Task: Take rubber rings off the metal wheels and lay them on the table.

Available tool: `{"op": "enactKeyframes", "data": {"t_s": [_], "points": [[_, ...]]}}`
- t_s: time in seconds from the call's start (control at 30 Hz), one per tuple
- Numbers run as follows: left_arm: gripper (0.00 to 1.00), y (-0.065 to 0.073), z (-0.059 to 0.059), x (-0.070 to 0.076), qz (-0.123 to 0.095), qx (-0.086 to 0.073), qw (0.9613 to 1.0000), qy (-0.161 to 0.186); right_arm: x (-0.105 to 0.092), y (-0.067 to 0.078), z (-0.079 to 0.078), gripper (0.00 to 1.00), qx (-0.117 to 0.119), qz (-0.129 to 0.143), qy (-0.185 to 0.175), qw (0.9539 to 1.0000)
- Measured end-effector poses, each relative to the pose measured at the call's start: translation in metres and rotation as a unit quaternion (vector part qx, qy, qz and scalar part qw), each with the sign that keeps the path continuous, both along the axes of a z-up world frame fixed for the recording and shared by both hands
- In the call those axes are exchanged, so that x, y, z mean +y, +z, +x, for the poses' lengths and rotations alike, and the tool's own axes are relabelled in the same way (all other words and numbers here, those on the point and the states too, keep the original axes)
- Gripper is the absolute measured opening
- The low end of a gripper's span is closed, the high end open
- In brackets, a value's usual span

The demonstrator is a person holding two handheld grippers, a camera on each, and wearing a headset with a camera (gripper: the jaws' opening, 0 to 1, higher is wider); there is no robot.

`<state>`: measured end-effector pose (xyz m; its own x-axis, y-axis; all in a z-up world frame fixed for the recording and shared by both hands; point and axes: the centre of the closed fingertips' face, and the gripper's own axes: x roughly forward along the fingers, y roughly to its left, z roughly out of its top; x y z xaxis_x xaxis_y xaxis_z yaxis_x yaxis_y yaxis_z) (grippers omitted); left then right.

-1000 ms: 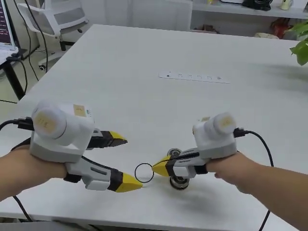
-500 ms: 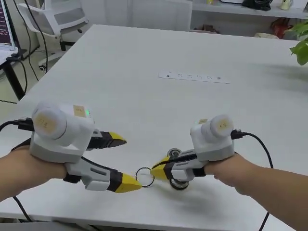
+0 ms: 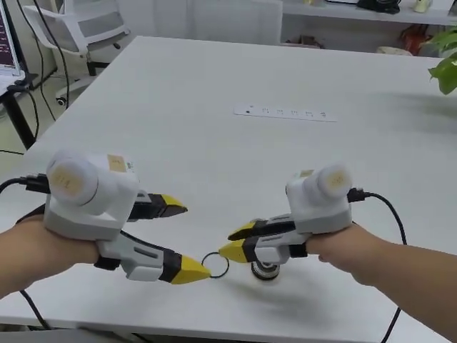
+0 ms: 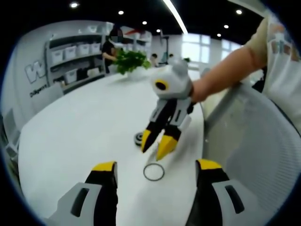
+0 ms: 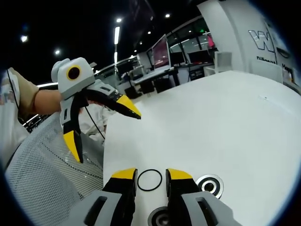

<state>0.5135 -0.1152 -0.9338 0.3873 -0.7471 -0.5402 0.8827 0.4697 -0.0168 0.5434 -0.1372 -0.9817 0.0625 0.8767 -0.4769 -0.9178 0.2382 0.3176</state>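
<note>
A thin black rubber ring (image 3: 214, 264) lies flat on the white table (image 3: 235, 164), near the front edge. My right gripper (image 3: 234, 241) hovers just right of it, jaws a little apart and holding nothing. In the right gripper view the ring (image 5: 149, 180) lies just beyond that gripper (image 5: 151, 174), past its yellow tips. My left gripper (image 3: 184, 239) stands wide open on the left, its lower tip close to the ring (image 4: 154, 172). A metal wheel (image 3: 265, 270) sits under the right gripper. Two wheels (image 5: 210, 185) (image 5: 160, 217) appear in the right gripper view.
A white power strip (image 3: 284, 113) lies across the middle of the table. An office chair (image 3: 78, 32) stands off the far left corner, and green plant leaves (image 3: 444, 68) reach in at the right. The table's front edge (image 3: 214, 330) runs close below the grippers.
The right gripper's jaws have parted and let go of the ring, which now lies on the table slightly nearer the front edge. The left gripper has stayed open in place.
</note>
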Motion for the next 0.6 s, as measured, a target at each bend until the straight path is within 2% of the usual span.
{"op": "enactKeyframes", "data": {"t_s": [0.6], "points": [[0.68,0.001,0.008,-0.007,0.003,0.0,1.0,-0.006,-0.018,0.025,0.007,0.32,-0.021,0.028,-0.012,0.9993]]}}
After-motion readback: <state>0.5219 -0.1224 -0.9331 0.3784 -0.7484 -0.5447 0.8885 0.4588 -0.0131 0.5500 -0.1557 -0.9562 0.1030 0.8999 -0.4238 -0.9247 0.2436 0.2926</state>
